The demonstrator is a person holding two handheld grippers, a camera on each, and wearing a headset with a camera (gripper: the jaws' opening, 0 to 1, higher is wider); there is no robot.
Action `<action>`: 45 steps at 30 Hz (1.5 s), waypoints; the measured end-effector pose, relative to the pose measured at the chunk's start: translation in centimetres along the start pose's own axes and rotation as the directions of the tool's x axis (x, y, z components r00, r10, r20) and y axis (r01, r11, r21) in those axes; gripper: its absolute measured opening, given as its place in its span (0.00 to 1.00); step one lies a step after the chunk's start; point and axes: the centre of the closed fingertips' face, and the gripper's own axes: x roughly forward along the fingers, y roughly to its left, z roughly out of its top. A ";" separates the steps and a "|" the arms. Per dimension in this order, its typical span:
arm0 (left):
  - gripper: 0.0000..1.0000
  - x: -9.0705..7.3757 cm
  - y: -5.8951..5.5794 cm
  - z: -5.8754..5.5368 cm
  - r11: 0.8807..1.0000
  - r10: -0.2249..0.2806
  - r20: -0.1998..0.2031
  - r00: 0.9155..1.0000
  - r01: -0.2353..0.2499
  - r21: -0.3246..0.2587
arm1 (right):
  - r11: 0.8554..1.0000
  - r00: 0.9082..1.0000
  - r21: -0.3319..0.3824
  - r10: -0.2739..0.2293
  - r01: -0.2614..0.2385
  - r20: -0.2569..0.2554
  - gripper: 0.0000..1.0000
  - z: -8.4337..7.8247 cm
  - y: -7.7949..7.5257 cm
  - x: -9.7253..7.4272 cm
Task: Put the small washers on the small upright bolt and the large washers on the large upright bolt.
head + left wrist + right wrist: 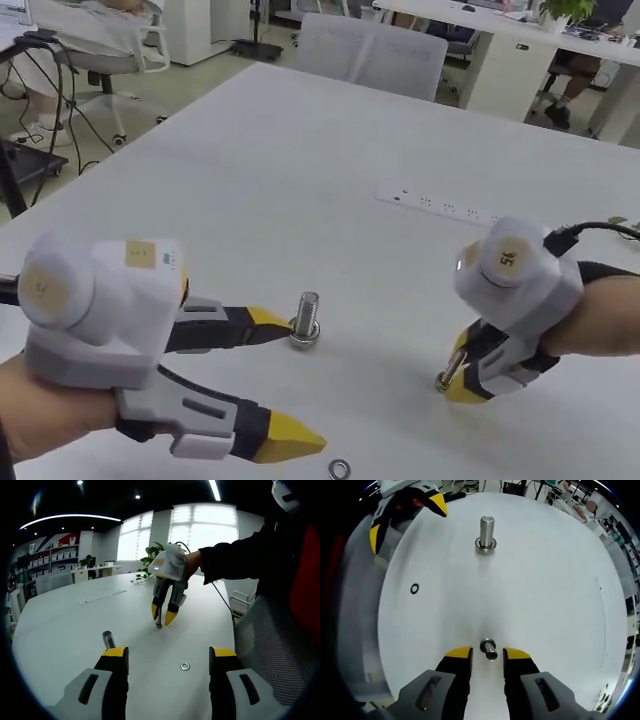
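Clearly, left yellow-tipped gripper (pixel 169 652) gapes empty.
Right gripper (pixel 488 653) loosely straddles small steel bolt (pixel 488 647); gaps clear in its view, hidden in head view.

Beyond the large bolt (pixel 306 318) the tabletop (pixel 300 180) lies open up to a power strip (pixel 440 207). A clear lane runs between that bolt and the small bolt (pixel 450 370). One finger of the left gripper (pixel 300 385) sits just beside the large bolt; a loose washer (pixel 340 468) lies near the other.
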 end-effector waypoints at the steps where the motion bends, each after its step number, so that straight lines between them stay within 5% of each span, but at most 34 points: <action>1: 0.64 0.0 0.0 0.0 1.000 0.000 -0.001 1.000 0.000 0.001 | 1.000 1.000 0.004 -0.001 0.001 0.001 0.26 -0.1 0.0 -0.1; 26: 0.65 0.0 -0.2 0.2 1.000 -0.003 0.003 1.000 0.003 0.009 | 0.998 1.000 0.061 -0.010 0.010 -0.002 0.34 -2.3 0.9 -1.2; 45: 0.65 0.0 -0.2 0.3 1.000 -0.005 0.003 1.000 0.005 0.012 | 0.999 1.000 0.050 0.006 -0.007 0.002 0.35 -2.4 4.1 -1.8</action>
